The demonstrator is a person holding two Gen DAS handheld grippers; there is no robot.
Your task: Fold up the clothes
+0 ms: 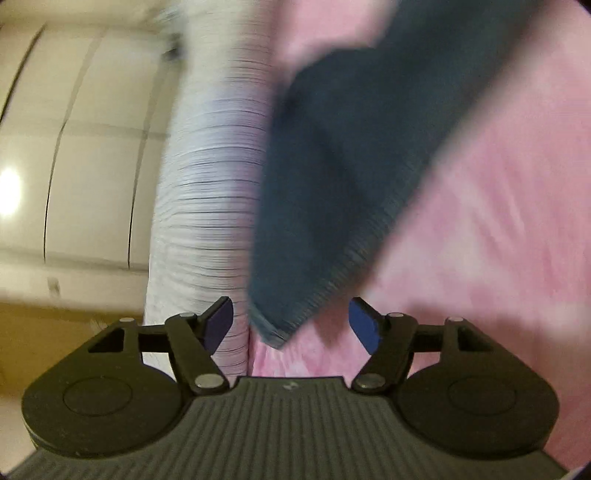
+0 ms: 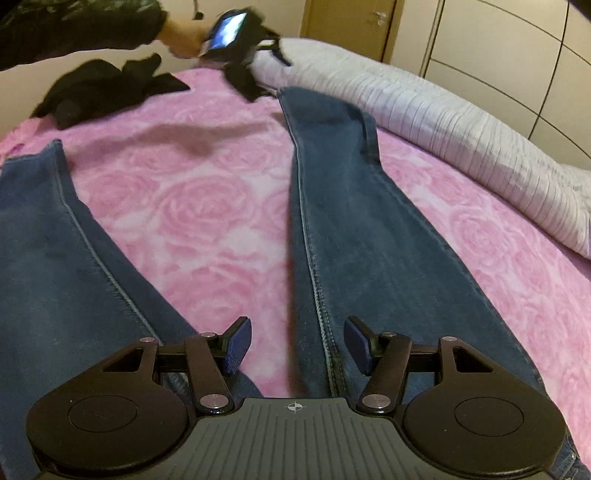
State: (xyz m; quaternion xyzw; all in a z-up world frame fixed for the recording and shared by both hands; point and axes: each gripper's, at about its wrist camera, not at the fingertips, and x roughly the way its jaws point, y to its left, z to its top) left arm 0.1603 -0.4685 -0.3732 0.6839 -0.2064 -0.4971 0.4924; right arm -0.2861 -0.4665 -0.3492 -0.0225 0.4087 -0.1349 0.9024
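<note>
- A bed carries a pink rose-patterned blanket (image 2: 207, 206).
- A long striped white pillow (image 2: 461, 122) lies along its edge.
- Cream wardrobe panels (image 2: 517, 55) stand beside a wooden door (image 2: 351, 26).

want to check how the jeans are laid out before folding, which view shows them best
The right wrist view: the jeans lie sharp on the pink blanket, both legs spread apart and running away from the camera. The left wrist view shows only one blurred leg end, its hem near the open jaws.
</note>
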